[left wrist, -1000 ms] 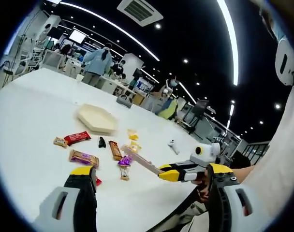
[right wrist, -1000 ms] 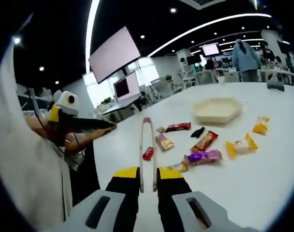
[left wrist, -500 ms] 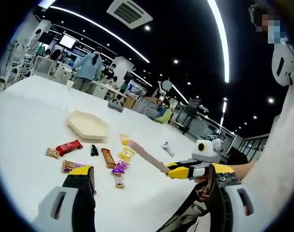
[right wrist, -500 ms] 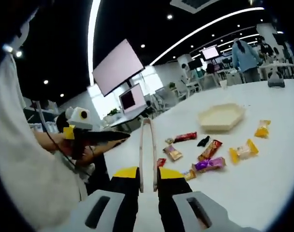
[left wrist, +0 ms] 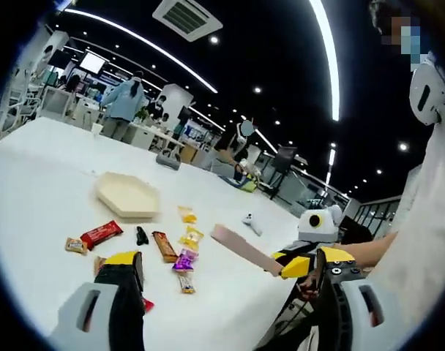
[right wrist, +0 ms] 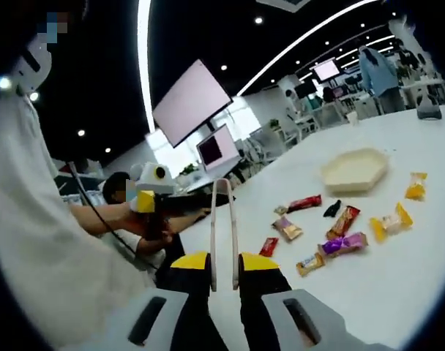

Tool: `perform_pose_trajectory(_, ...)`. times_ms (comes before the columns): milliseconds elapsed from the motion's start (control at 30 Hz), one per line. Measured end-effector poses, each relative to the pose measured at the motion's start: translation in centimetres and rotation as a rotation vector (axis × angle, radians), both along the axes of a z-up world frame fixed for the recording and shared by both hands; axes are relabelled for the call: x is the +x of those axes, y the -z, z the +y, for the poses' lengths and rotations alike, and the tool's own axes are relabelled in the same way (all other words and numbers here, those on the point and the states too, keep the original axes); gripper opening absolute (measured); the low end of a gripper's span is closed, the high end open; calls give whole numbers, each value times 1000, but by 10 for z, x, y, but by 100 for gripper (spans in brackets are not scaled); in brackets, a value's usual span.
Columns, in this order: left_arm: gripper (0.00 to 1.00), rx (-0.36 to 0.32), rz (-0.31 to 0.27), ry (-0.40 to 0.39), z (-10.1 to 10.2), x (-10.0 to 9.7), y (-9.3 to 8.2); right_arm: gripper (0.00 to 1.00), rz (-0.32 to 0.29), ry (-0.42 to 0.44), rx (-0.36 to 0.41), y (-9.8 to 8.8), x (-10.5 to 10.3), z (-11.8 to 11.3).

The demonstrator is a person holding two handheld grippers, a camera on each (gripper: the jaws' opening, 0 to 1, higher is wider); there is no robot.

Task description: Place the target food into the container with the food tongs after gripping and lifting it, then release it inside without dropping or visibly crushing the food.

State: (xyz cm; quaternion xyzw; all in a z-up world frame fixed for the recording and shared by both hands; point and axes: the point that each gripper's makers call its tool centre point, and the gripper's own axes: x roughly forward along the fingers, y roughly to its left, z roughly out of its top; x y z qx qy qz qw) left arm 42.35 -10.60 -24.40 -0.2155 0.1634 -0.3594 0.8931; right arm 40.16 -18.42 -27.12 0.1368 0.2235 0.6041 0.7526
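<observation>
On my left, my left hand-held gripper (left wrist: 226, 281) hangs above the white desk (left wrist: 32, 183) with its jaws well apart and nothing between them. Beyond it the cream hexagonal container (left wrist: 127, 196) sits on the desk, with the wrapped snacks scattered just in front of it: a red bar (left wrist: 100, 233), a small black piece (left wrist: 141, 235), a brown bar (left wrist: 164, 246), a purple candy (left wrist: 186, 259) and yellow packets (left wrist: 190, 237). Further right, my right hand-held gripper (right wrist: 224, 265) is clamped on the handle end of the food tongs (right wrist: 223, 227), which stand up between its jaws, lifted clear of the desk; their arms lie near each other and grip no food. The snacks lie beyond the tong tips, well apart from them, and the container (right wrist: 354, 170) lies past the snacks.
</observation>
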Motion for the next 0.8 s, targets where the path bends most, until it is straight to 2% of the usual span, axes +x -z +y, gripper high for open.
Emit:
perform_pose_trajectory(167, 86, -17, 7, 36, -1, -1, 0, 15, -23, -44, -22, -7, -2, 12)
perform_pose_trajectory(300, 84, -24, 7, 50, 4, 0, 0, 15, -12, -50, -24, -10, -1, 19)
perform_pose_trajectory(433, 76, -74, -8, 72, 7, 1, -8, 15, -4, -78, -31, -14, -6, 28)
perform_pose_trajectory(567, 71, -80, -13, 98, 6, 0, -9, 15, 1, -96, -40, -18, -9, 35)
perform_pose_trajectory(800, 62, -110, -20, 177, 5, -11, -13, 15, 27, -120, -39, -22, -19, 53)
